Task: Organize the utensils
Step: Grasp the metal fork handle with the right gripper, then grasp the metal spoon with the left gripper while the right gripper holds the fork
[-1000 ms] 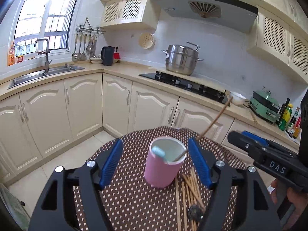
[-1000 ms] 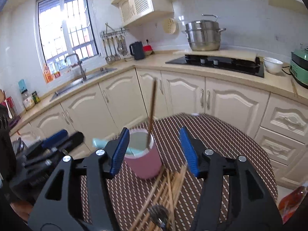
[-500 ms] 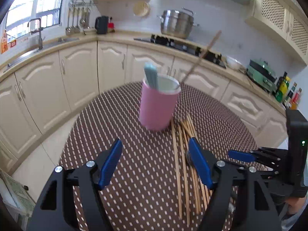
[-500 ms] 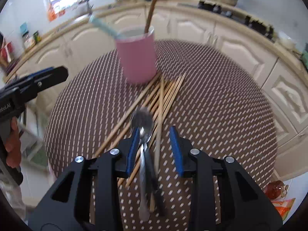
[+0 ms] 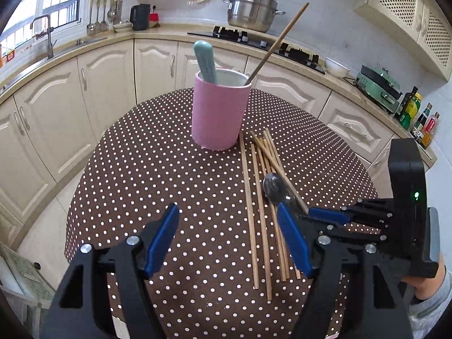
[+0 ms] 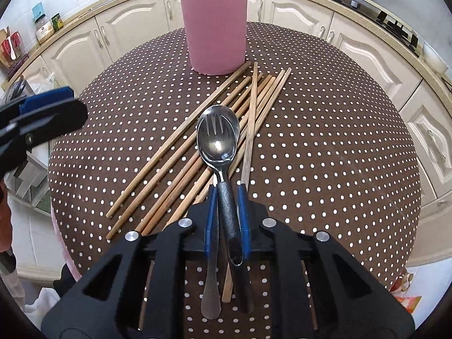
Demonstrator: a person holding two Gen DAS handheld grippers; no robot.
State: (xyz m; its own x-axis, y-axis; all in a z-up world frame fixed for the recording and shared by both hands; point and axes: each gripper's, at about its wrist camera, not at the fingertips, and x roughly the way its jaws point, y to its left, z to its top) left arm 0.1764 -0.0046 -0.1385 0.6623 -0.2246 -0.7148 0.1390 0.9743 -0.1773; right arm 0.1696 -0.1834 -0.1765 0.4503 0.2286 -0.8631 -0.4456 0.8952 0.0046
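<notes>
A pink cup (image 5: 219, 115) (image 6: 214, 28) stands on the dotted table, with a teal handle (image 5: 204, 62) and one wooden chopstick (image 5: 279, 34) in it. Several loose chopsticks (image 5: 261, 197) (image 6: 180, 152) lie fanned in front of the cup. On them rests a metal spoon (image 6: 217, 138) (image 5: 274, 188) with fork tines showing at its bowl. Its black handle and a plain metal handle run back between my right gripper's (image 6: 226, 188) jaws, which are closing and hug both handles. My left gripper (image 5: 227, 207) hangs open over bare cloth, left of the chopsticks, holding nothing.
The round table (image 5: 141, 169) has a brown white-dotted cloth, and its edge drops off close on all sides. Cream kitchen cabinets (image 5: 107, 84) and a counter with a hob ring the far side. A person's hand (image 5: 426, 285) holds the right gripper's body.
Both grippers came down and tilted toward the table. The right jaws narrowed from wide apart to tight around the spoon's handle. The left jaws kept their width.
</notes>
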